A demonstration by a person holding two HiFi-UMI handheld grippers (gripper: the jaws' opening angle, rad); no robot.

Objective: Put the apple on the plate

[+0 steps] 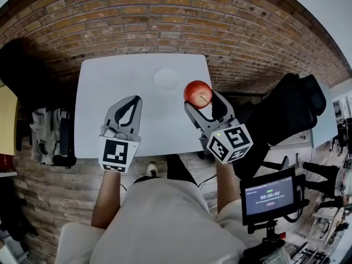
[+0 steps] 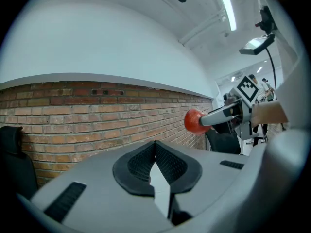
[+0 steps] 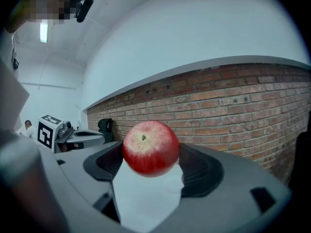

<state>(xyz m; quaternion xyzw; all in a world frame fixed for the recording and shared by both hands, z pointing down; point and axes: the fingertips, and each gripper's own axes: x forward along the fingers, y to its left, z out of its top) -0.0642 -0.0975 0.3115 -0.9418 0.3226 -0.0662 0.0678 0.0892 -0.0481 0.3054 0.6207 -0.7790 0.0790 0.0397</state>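
apple: (image 1: 197, 93) clamped in right tongs (image 1: 199, 100), held up over the surface's (image 1: 110, 92) 3 o'clock edge
plate: (image 1: 166, 80) empty, near, at the apple's 10 o'clock
left tongs: (image 1: 133, 101) closed on nothing, at the plate's 7 o'clock
step: looks like carry, not yet placed
next: move to 10 o'clock, lower onto plate centre, release only once seated, since the apple may roll

This looks like a lab or recording room, not a home. A bare white rectangular surface (image 1: 110, 92) stands before a red brick wall (image 1: 165, 21). Beside it are a black office chair (image 1: 286, 111) and a small black timer screen on a stand (image 1: 270, 196). A long strip light (image 2: 227, 9) hangs from the white ceiling.
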